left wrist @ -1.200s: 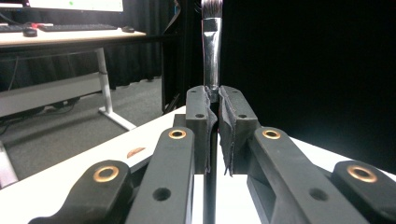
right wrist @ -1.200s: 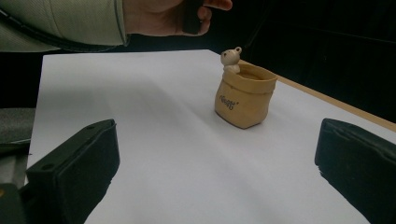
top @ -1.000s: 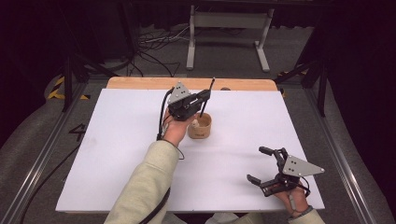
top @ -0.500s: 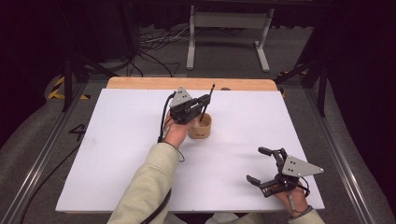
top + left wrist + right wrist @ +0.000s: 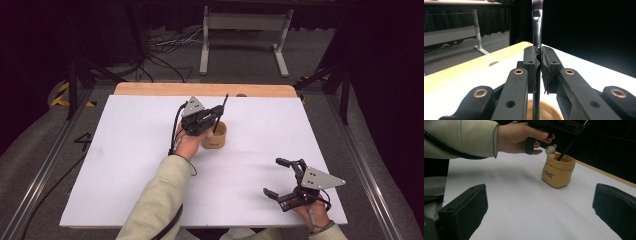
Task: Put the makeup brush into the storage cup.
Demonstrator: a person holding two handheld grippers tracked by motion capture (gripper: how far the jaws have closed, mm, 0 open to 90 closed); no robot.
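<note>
Left gripper (image 5: 216,116) clamps its jaws on a thin brush (image 5: 537,37), bristles up, whose lower end reaches down into a small tan pot (image 5: 214,135) directly under the jaws. That pot (image 5: 558,171) has a little bear figure (image 5: 551,150) on its rim beside the brush handle. Right gripper (image 5: 278,177) rests on the white table (image 5: 125,150) well apart, jaws spread wide, holding nothing.

Bright bench, dark surroundings

Light fell from above onto the white bench (image 5: 125,165), which glowed evenly while the floor and background sank into black. Shadows under the sleeve (image 5: 155,200) and cup (image 5: 215,137) were soft and faint. In the left gripper view the brush (image 5: 537,30) was sharp with a glint on its ferrule; the cup below blurred. The right gripper view's near jaws were soft.
</note>
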